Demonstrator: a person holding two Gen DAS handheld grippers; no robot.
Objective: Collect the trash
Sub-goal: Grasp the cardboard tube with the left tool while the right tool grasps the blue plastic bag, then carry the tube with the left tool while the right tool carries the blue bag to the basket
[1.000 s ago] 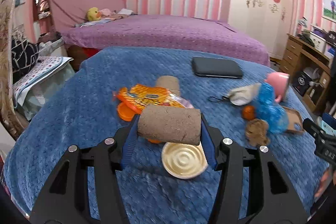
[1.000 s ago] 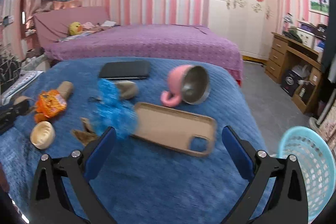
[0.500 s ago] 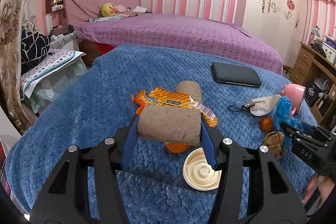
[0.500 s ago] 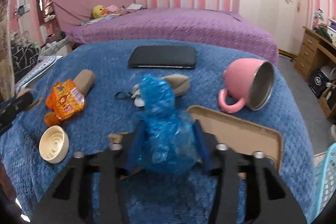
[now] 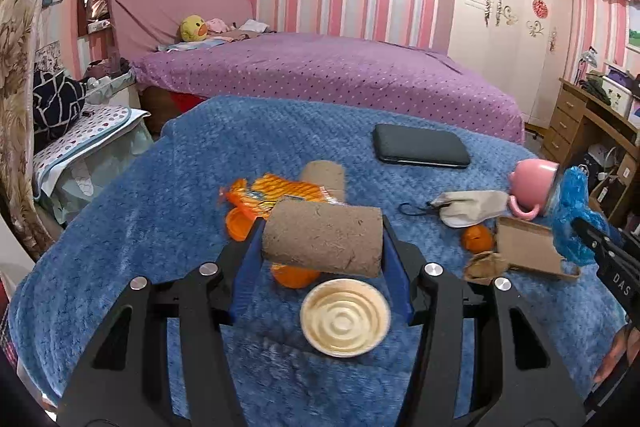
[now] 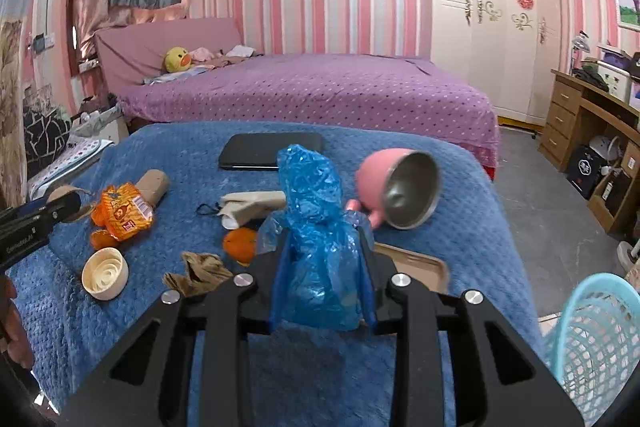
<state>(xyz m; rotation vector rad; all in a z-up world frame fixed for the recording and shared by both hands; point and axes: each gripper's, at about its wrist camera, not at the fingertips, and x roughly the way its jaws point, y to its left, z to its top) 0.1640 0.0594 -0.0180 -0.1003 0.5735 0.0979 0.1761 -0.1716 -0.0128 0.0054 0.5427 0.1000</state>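
Crumpled blue plastic bag [image 6: 316,239], cardboard roll [image 5: 323,242], both lifted

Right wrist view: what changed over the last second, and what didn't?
The right gripper went from wide open over the phone case to clamping the crumpled blue plastic bag, jaws closing further, bag raised off the blue blanket. Unchanged: the left gripper holds its cardboard tube; pink mug, snack wrapper and lid lie where they were.

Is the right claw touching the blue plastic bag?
Touching. In the right wrist view the right claw has the blue plastic bag squeezed between both fingers, jaws still closing on it.
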